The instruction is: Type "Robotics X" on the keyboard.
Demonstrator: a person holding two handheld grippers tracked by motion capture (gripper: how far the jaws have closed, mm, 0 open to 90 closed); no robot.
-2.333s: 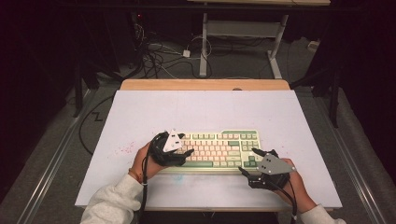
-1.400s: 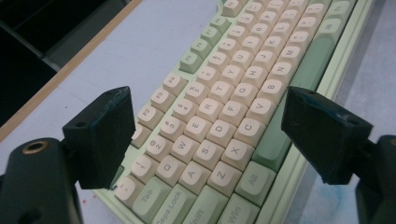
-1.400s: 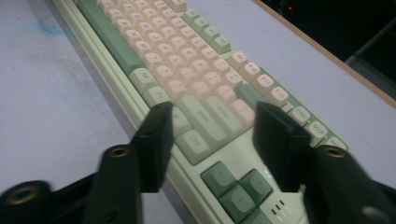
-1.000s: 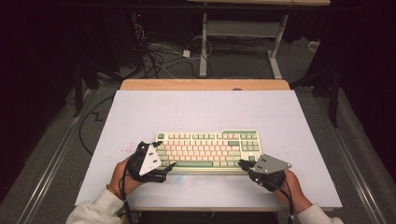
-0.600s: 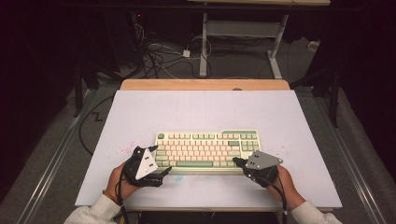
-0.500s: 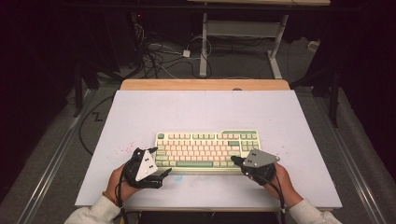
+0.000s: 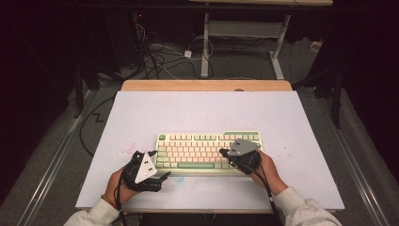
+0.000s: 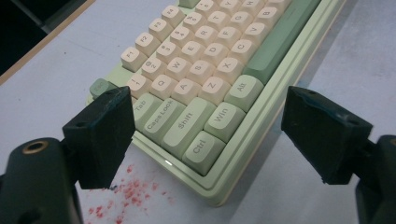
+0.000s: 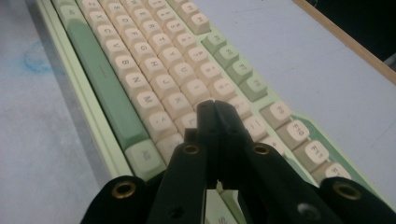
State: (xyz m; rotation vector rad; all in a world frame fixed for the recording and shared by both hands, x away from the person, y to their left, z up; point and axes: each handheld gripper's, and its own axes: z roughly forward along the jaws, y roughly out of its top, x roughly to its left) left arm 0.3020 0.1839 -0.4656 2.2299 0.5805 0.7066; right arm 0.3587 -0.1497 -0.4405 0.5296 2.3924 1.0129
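Nearest, the left gripper (image 7: 162, 178) hovers with jaws spread wide and empty over the white table (image 7: 301, 117), beside faint red specks (image 8: 130, 193); the right gripper (image 7: 225, 152) is clenched shut, empty, over the pale green keyboard (image 7: 197, 150) with cream keys lying mid-table; beyond, tangled cables (image 7: 160, 56) on a dark floor

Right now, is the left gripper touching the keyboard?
Apart. In the left gripper view, the left gripper hangs open before the keyboard, both fingers clear of it.
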